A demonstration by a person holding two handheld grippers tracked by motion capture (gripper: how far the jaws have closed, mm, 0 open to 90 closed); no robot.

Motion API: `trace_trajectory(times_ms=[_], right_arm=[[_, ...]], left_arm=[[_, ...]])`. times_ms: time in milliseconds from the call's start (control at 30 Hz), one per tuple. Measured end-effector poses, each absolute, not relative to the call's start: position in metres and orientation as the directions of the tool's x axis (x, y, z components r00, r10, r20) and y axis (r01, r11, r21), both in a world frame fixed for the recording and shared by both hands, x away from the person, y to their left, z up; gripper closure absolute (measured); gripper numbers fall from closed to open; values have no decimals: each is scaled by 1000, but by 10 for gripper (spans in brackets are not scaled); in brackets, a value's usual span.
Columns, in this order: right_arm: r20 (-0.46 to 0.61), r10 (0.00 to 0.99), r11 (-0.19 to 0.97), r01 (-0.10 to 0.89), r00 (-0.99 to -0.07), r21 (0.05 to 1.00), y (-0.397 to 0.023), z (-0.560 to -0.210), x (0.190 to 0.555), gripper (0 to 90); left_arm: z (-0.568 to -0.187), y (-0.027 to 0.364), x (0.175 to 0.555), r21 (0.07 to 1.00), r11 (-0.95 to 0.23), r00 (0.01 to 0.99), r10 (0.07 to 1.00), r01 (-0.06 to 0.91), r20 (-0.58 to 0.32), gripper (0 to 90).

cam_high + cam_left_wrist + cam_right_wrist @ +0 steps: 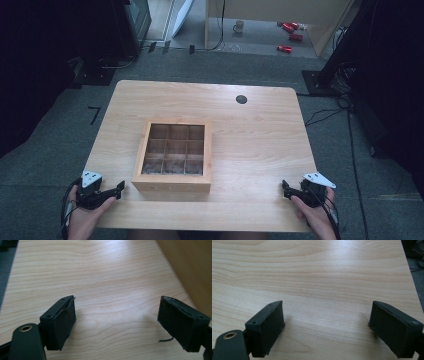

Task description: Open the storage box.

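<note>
Nothing looks begun: the left tool [119,188] and right tool [285,188] rest wide apart, holding nothing, on the pale wooden surface [260,135]. The shallow wooden box with nine glass-topped compartments [173,154] sits shut just right of the left tool, well left of the right tool, seemingly untouched.

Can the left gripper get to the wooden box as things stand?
Probably yes. The left gripper is open at the near left table edge, just left of the wooden box, with bare tabletop between them. The box's side wall shows in the left gripper view.

No legible text, labels, brands, numbers or signs on any visible surface.
</note>
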State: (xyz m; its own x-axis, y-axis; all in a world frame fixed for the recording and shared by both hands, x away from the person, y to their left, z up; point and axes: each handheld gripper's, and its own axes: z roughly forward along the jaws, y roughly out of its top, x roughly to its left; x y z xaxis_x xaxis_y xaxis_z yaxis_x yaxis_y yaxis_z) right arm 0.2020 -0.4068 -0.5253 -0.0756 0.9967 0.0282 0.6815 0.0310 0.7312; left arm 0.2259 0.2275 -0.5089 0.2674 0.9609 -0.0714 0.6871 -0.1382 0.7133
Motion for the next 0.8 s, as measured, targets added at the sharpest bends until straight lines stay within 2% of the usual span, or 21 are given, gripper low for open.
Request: trace_trajectory(times_ms=[267,400,500,800], right_arm=[[28,996,38,681,-86,731,-407,-525,202,119],[27,996,40,680,-88,732,-407,-525,203,119],[28,996,41,681,-89,731,-407,-525,203,119],[27,996,39,681,-86,731,-406,-525,203,119]], left_arm=[[-494,215,218,762,-158,396,908,628,-138,157],[-491,210,215,777,-170,424,895,607,-136,162],[-487,208,213,795,-175,427,897,581,-115,212],[-482,214,208,810,-189,500,854,556,-144,210]])
